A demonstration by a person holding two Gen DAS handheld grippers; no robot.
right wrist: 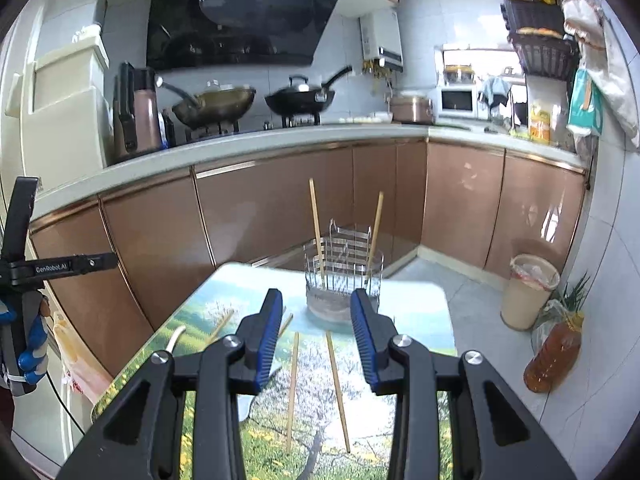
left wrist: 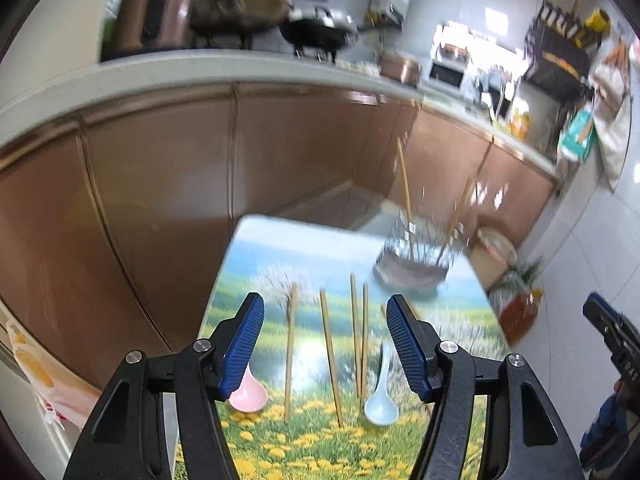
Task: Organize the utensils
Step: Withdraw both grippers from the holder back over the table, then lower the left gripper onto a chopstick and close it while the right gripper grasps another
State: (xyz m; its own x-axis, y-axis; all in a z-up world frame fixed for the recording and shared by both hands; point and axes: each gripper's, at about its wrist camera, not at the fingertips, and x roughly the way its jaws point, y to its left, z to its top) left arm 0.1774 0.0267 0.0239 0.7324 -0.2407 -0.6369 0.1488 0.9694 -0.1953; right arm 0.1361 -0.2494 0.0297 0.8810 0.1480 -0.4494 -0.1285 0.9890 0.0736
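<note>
A wire utensil rack [right wrist: 344, 276] stands at the table's far end with two chopsticks [right wrist: 316, 224] upright in it; it shows blurred in the left wrist view [left wrist: 416, 256]. Several wooden chopsticks [left wrist: 330, 356] lie on the landscape-print table [left wrist: 320, 440], also in the right wrist view [right wrist: 338, 388]. A pink spoon [left wrist: 250, 394] and a light blue spoon [left wrist: 382, 396] lie among them. My left gripper [left wrist: 325, 308] is open and empty above the chopsticks. My right gripper [right wrist: 316, 304] is open and empty, short of the rack.
Brown kitchen cabinets [right wrist: 280, 208] and a counter with woks [right wrist: 300, 98] run behind the table. A bin [right wrist: 528, 296] and an oil bottle [right wrist: 554, 356] stand on the floor at the right. The right gripper shows at the left view's edge [left wrist: 608, 332].
</note>
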